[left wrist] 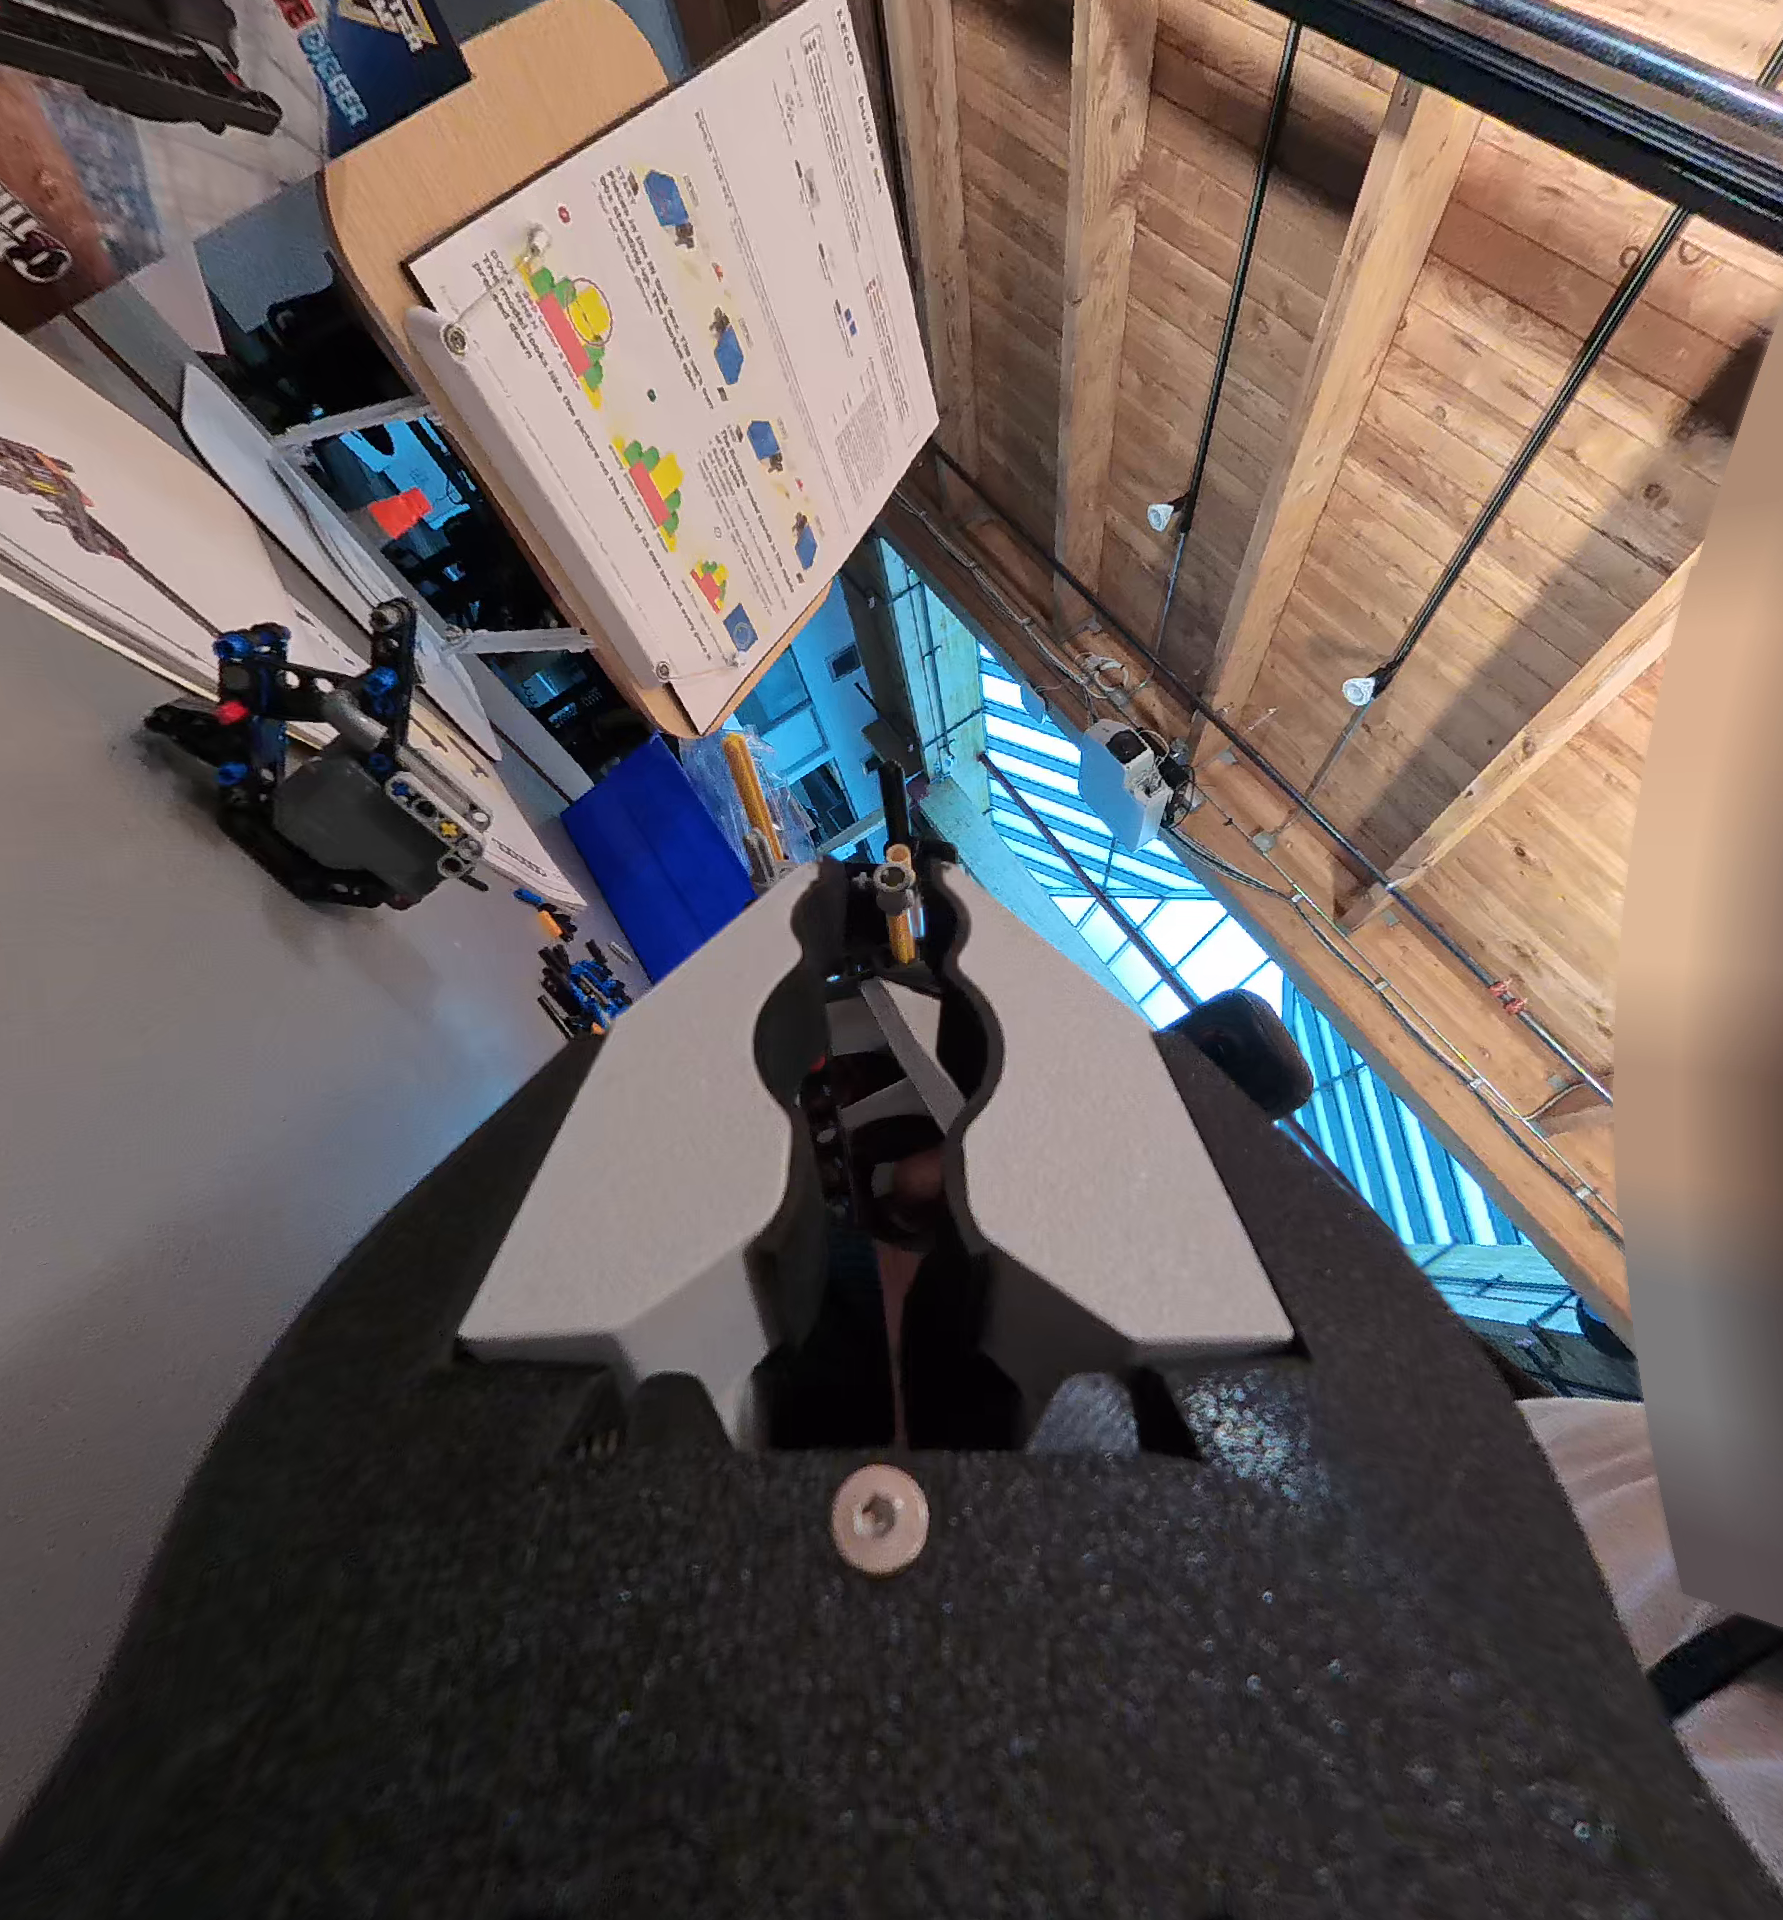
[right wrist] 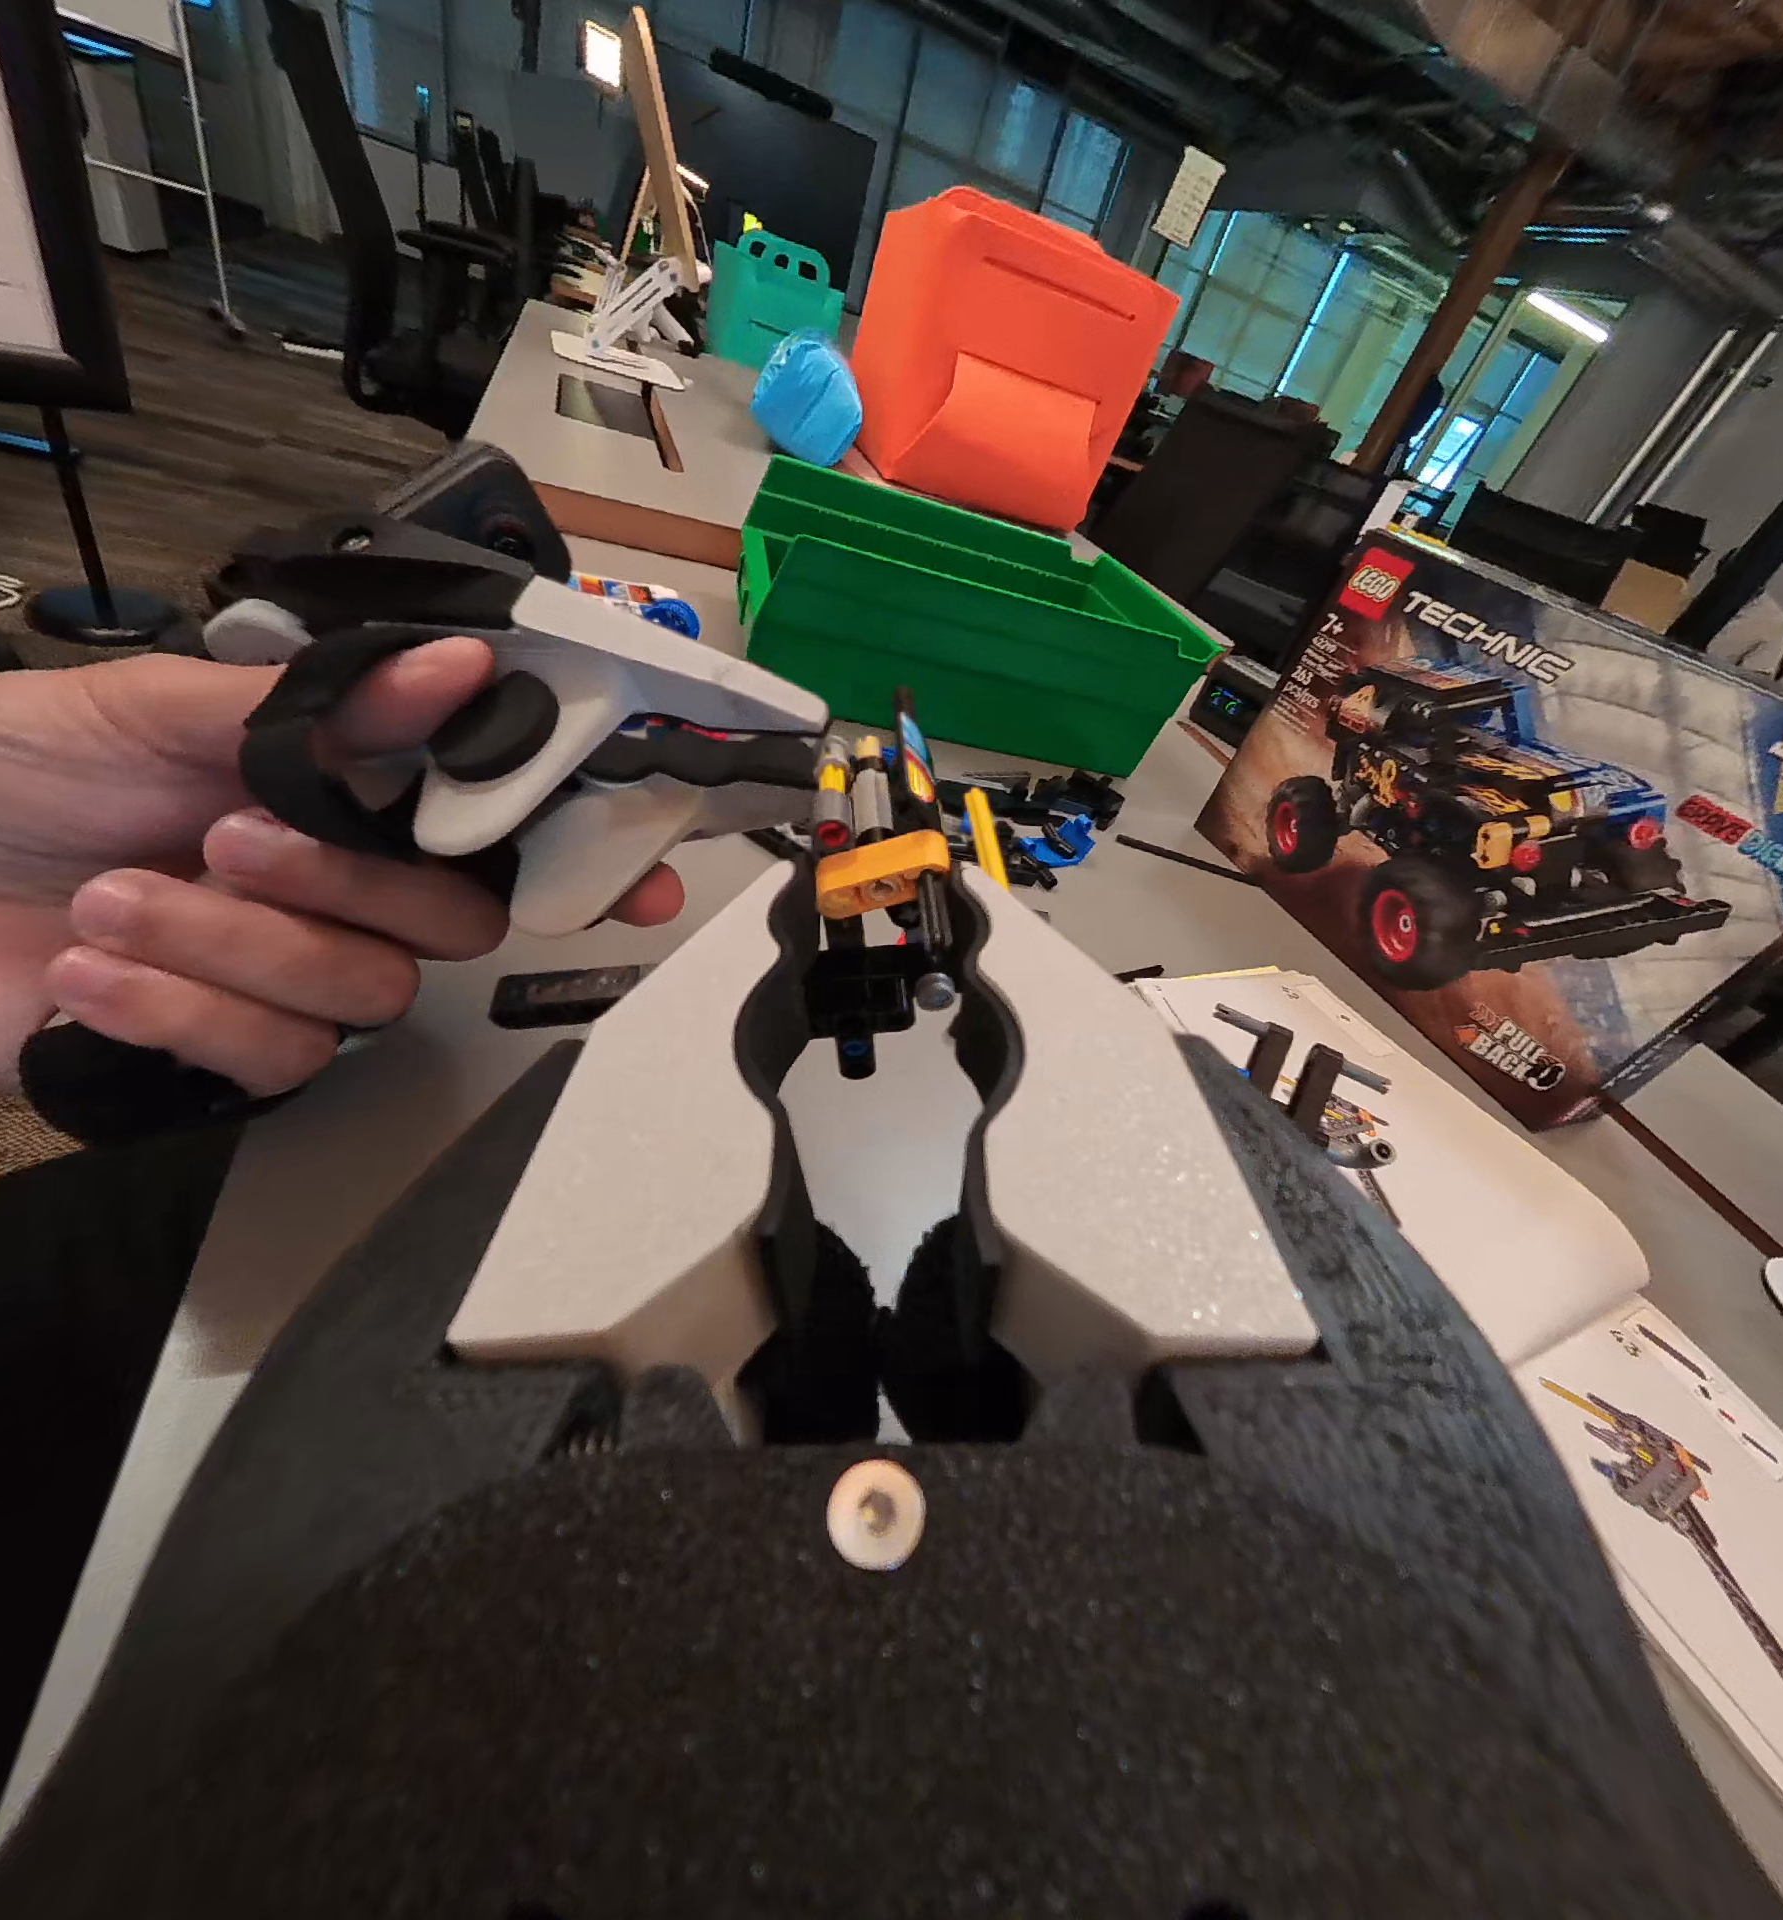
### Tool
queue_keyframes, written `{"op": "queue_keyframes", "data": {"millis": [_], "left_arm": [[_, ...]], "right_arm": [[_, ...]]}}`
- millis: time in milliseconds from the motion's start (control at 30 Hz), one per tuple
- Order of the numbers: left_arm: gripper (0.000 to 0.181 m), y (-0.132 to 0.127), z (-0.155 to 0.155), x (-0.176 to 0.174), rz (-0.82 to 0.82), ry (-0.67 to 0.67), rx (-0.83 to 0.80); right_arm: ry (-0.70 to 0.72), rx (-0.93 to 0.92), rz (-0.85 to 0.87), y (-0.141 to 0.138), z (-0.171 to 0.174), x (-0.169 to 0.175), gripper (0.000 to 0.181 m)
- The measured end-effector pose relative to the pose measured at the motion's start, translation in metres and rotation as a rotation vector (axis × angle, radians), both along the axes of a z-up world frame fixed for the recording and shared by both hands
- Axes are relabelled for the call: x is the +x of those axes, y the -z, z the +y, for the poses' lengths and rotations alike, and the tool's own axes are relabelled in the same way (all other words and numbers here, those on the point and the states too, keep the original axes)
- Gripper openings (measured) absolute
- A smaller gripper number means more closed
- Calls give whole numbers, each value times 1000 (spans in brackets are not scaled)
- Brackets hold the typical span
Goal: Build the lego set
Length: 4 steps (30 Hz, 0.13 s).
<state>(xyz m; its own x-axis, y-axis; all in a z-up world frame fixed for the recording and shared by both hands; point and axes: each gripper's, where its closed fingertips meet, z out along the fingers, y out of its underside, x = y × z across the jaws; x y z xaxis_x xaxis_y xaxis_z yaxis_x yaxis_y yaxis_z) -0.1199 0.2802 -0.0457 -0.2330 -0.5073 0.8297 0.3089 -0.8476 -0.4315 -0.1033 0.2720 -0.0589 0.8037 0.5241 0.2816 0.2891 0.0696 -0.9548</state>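
Both grippers hold one small lego sub-assembly [right wrist: 882, 868] above the table: a yellow beam, black pieces, grey and yellow pins and a black axle. My right gripper [right wrist: 882, 904] is shut on its black lower part. My left gripper [right wrist: 819, 774], held in a hand [right wrist: 191, 883], comes in from the left and is shut on the upper pins. In the left wrist view my left gripper [left wrist: 887, 888] pinches the sub-assembly [left wrist: 897, 894], with a yellow axle and grey connector showing at the tips. A larger partial build [left wrist: 336, 769], a grey block with black and blue parts, lies on the table.
Loose lego pieces [right wrist: 1043, 816] lie behind the grippers. A green bin [right wrist: 970, 634], an orange box [right wrist: 1001, 353], the lego set box [right wrist: 1531, 810] and an open instruction booklet [right wrist: 1489, 1226] surround the grey table [right wrist: 1230, 914]. A tilted board with a printed sheet [left wrist: 679, 343] stands nearby. The tips of both grippers are at nearly the same place. It is some 15 centimeters from my right tips to the larger partial build [left wrist: 336, 769].
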Motion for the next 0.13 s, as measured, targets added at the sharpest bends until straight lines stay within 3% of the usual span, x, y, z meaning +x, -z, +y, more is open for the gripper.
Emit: {"op": "queue_keyframes", "data": {"millis": [133], "left_arm": [[8, -1, -4, 6, -11, 15, 5]], "right_arm": [[4, 5, -2, -1, -1, 4, 23]]}}
